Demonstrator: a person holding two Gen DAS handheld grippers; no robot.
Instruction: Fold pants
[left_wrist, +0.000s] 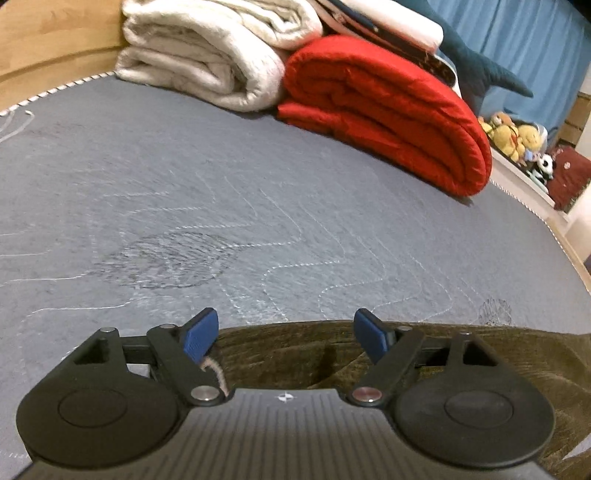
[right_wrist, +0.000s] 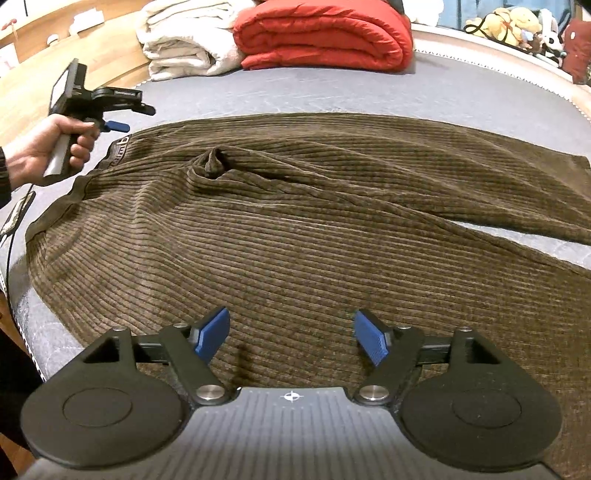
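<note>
Right wrist view: brown corduroy pants (right_wrist: 295, 221) lie spread across the bed (right_wrist: 480, 85), ready for folding. Right tool (right_wrist: 291, 338) hovers released above them; left tool (left_wrist: 284, 334), also released, sits at their far edge.

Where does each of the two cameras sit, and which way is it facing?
Left wrist: on the left gripper, facing across the grey mattress past the pants' edge; only its own open blue fingers show.
Right wrist: on the right gripper, open, looking down over the spread brown pants; a hand holding the left gripper shows at left.
Shared: the pants, mattress, red quilt, white blanket.
</note>
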